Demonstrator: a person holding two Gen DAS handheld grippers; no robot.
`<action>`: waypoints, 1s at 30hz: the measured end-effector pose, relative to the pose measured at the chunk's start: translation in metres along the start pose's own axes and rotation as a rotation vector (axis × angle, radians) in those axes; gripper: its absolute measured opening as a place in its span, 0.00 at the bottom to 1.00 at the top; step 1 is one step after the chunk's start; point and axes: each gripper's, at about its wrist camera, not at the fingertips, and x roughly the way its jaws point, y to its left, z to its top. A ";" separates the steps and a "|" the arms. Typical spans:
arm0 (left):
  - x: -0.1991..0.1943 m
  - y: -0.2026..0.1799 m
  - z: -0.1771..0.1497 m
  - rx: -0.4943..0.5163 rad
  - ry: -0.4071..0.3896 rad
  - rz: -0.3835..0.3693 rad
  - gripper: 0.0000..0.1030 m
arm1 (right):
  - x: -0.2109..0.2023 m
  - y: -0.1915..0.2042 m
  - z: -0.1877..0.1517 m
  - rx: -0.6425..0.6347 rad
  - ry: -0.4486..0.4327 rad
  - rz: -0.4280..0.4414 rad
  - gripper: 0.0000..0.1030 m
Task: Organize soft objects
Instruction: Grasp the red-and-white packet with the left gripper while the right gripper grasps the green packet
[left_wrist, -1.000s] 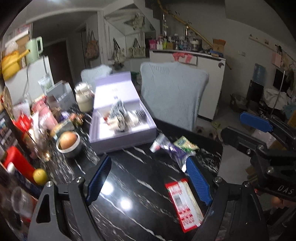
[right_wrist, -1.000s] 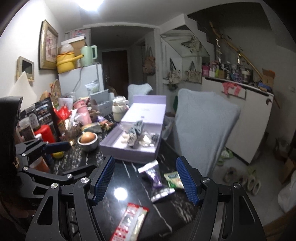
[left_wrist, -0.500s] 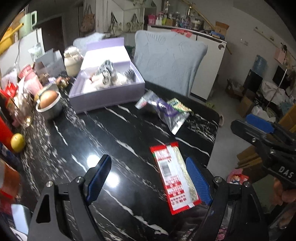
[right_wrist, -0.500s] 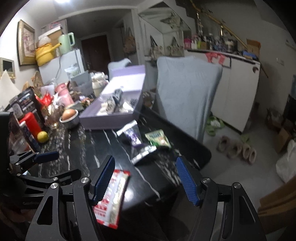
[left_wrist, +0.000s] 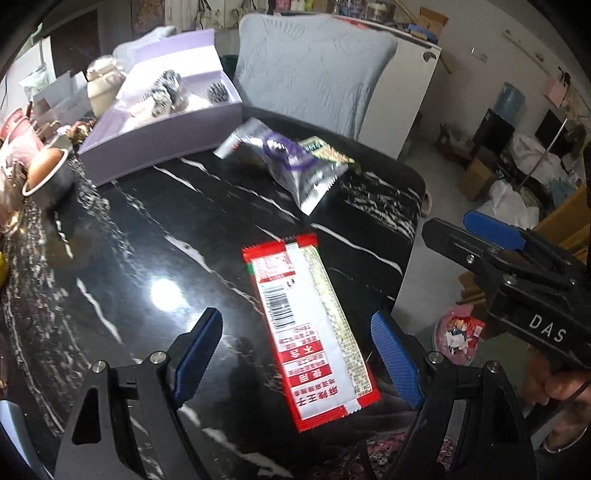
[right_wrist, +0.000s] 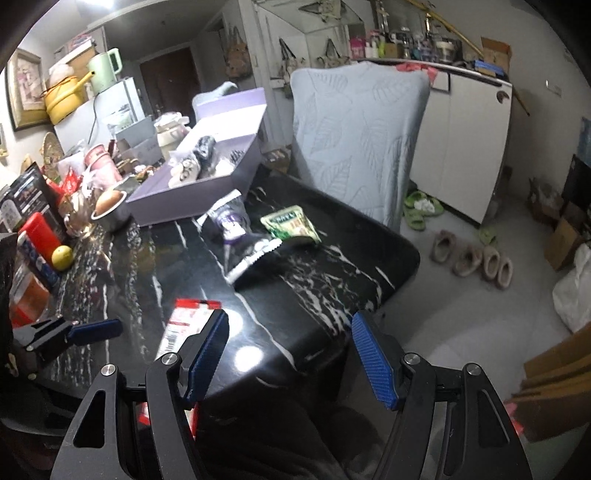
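Note:
A red and white snack packet (left_wrist: 314, 328) lies flat on the black marble table (left_wrist: 147, 236), between the open fingers of my left gripper (left_wrist: 299, 354), which hovers above it. It also shows in the right wrist view (right_wrist: 181, 325). A silver-purple packet (left_wrist: 291, 162) and a green packet (left_wrist: 325, 149) lie further back; both show in the right wrist view (right_wrist: 236, 229) (right_wrist: 291, 223). A lilac open box (left_wrist: 166, 122) holds soft striped items (left_wrist: 162, 96). My right gripper (right_wrist: 288, 354) is open and empty near the table's near edge.
A bowl with a brown round thing (left_wrist: 46, 171), a lemon (right_wrist: 62, 257), red containers (right_wrist: 38, 236) and clutter fill the table's left side. A grey-covered chair (right_wrist: 358, 140) stands behind the table. Slippers (right_wrist: 472, 258) lie on the floor at right.
Both grippers have pulled back and tilted down towards the table's near end. The red packet now lies between the left gripper's fingers. Both stay open.

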 end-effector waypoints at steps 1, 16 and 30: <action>0.004 -0.002 0.000 0.002 0.010 0.003 0.81 | 0.002 -0.003 -0.001 0.004 0.006 -0.002 0.67; 0.034 -0.002 0.006 0.057 0.003 0.066 0.58 | 0.026 -0.020 -0.002 0.042 0.062 0.003 0.67; 0.044 0.049 0.035 0.005 -0.033 0.106 0.49 | 0.047 -0.004 0.010 0.033 0.100 0.050 0.67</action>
